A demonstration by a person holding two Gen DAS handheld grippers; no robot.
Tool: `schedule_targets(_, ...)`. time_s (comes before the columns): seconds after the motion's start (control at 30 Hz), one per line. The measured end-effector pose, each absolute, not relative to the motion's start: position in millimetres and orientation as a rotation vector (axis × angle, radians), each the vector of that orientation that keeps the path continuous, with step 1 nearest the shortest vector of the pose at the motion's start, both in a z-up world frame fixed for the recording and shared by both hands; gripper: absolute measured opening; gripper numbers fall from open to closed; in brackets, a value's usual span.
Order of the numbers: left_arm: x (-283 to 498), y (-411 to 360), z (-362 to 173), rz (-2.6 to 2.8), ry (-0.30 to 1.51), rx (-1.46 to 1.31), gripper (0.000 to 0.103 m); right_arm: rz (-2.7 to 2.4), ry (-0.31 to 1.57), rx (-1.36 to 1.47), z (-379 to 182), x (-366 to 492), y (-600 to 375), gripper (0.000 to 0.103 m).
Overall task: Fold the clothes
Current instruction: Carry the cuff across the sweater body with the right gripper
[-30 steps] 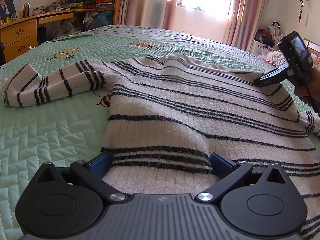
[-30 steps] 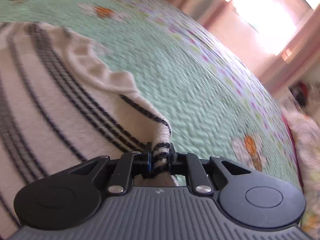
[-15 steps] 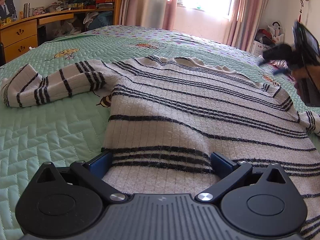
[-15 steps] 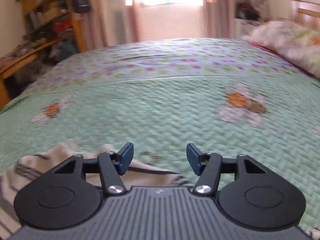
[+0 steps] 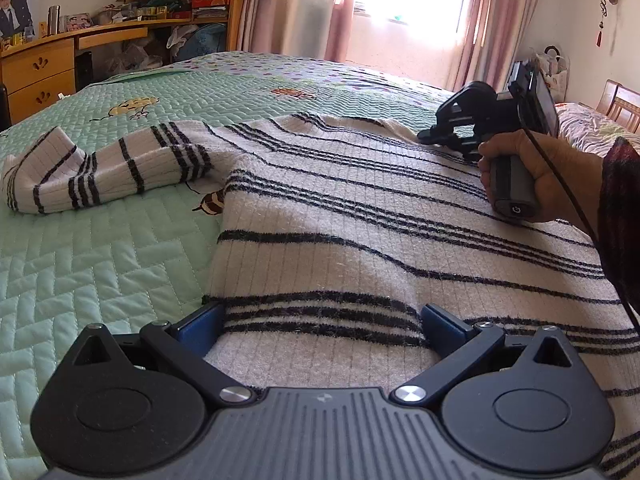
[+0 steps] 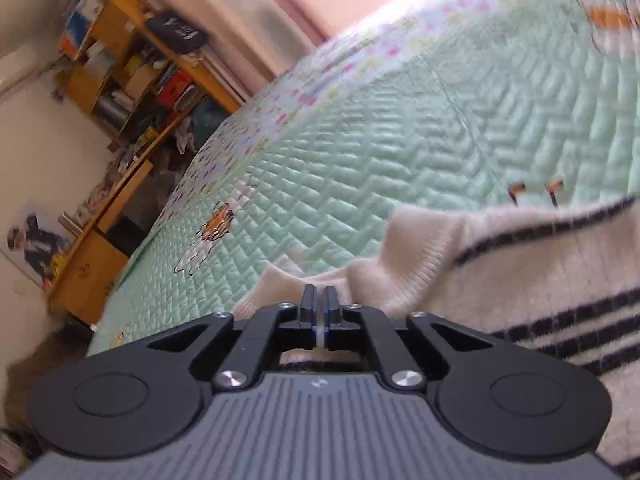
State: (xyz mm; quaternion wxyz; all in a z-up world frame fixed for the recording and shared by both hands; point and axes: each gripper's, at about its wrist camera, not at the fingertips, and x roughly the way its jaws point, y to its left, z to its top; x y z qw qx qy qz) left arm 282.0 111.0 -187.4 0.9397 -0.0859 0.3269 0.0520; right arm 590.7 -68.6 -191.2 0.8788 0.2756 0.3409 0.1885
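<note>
At lower centre of the right view, the right gripper (image 6: 319, 300) has just closed on the sweater (image 6: 500, 280) collar; the left gripper (image 5: 320, 320) stands open around the hem.

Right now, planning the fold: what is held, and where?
Right gripper, jaws just closed, seems to pinch the sweater by its collar edge; left gripper stands open, holding nothing.

The right gripper (image 6: 319, 300) has released the sweater (image 5: 360, 216) cuff, swung away open, and returned rolled over to the collar at the far edge. Its jaws have just been closing, with a thin edge of knit between them.
</note>
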Motion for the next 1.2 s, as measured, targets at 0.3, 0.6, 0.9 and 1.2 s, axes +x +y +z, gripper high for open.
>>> schedule_targets(0.3,282.5,112.7,-188.0,0.104,0.665,-0.178,0.103,0.705,0.885,0.523,-189.4,599.1,30.2,0.034)
schedule_targets(0.6,283.0,114.4,-188.1,0.1,0.661,-0.185,0.103,0.538,0.654,0.674,-175.8,567.3,-25.5,0.037)
schedule_targets(0.9,282.0,113.1,-189.1,0.102,0.66,-0.181,0.103,0.115,0.636,0.804,-188.0,510.5,-176.2,0.014)
schedule_targets(1.2,282.0,113.7,-188.9,0.1,0.66,-0.182,0.103,-0.003,0.375,0.888,-142.7,331.1,-330.1,0.068)
